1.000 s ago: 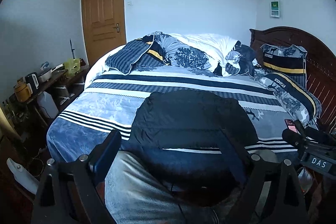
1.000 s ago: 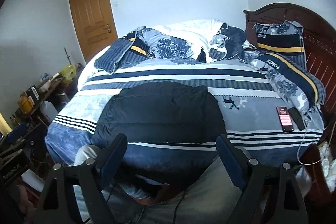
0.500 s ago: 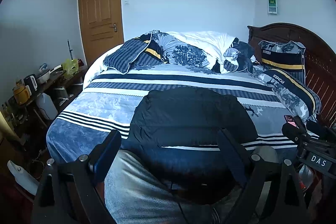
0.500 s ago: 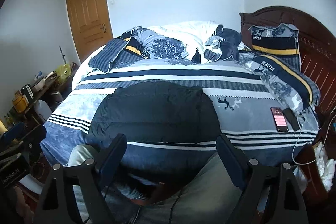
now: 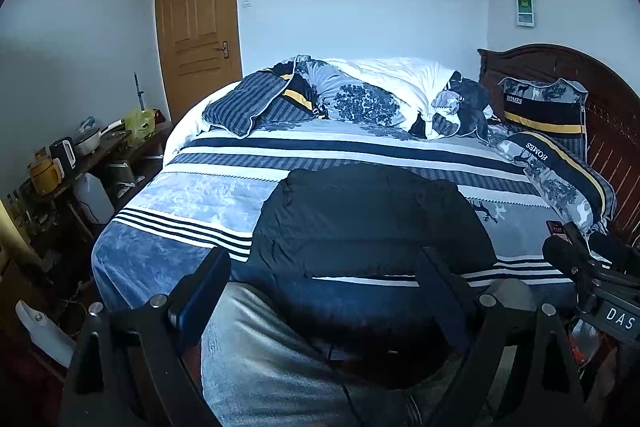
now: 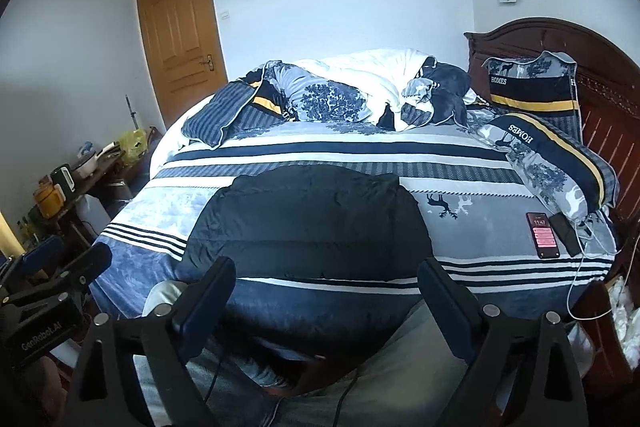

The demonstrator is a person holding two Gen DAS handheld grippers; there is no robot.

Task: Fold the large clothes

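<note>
A black puffy jacket (image 5: 368, 223) lies folded into a broad rectangle on the striped bed cover, near the bed's front edge. In the right wrist view the same jacket (image 6: 312, 223) sits left of centre. My left gripper (image 5: 322, 267) hangs open in front of the bed, short of the jacket, with nothing between its fingers. My right gripper (image 6: 326, 271) is held the same way; its jaws are opening and nothing is between them. Each gripper also shows at the edge of the other's view: the right gripper (image 5: 580, 267) and the left gripper (image 6: 60, 275).
A lit phone (image 6: 542, 235) and a dark device on a cable lie at the bed's right. Pillows (image 6: 552, 163) lean on the wooden headboard (image 6: 600, 67). A rumpled quilt (image 6: 360, 87) is heaped at the far side. A cluttered side table (image 5: 80, 155) stands left. A person's grey trouser legs (image 5: 272, 367) are below.
</note>
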